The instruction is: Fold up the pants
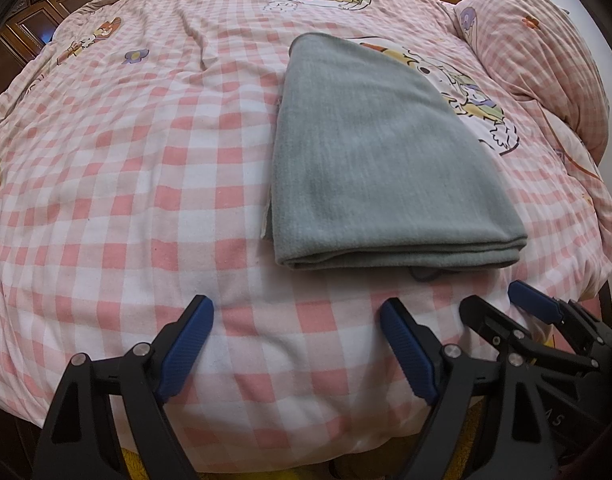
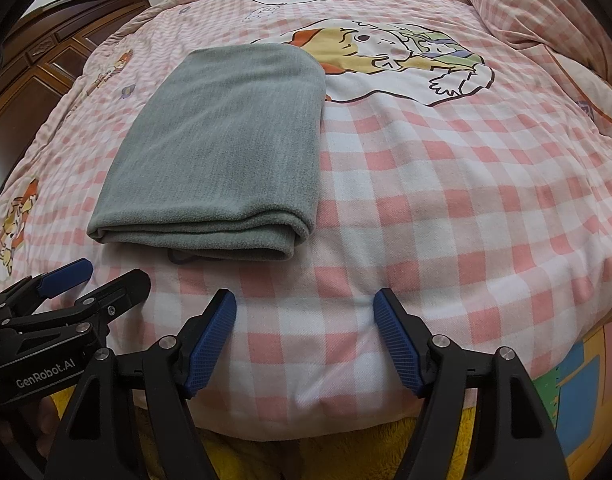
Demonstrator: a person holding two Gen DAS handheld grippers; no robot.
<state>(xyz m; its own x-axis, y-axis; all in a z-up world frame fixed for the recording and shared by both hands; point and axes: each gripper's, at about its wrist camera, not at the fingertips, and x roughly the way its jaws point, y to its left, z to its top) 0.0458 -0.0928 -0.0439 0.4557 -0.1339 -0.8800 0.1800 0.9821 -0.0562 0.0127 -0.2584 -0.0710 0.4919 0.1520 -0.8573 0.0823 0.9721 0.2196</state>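
Observation:
The grey pants (image 1: 386, 160) lie folded into a thick rectangle on the pink checked bed cover (image 1: 125, 200), folded edge toward me. A dark loop of cord (image 1: 424, 276) pokes out under that near edge. My left gripper (image 1: 297, 312) hovers open just short of the pants, over bare cover, with nothing between its blue pads. The right gripper (image 1: 494, 300) sits close beside it. In the right wrist view the pants (image 2: 225, 152) lie to the upper left. My right gripper (image 2: 303, 302) is open and empty, and the left gripper (image 2: 113, 274) is at the lower left.
A checked pillow (image 1: 538, 60) rests at the far right of the bed. A dark wooden cabinet (image 2: 45, 80) stands along the left side. Cartoon prints (image 2: 386, 56) mark the cover beyond the pants. A yellow fluffy rug (image 2: 446, 448) shows below the bed's near edge.

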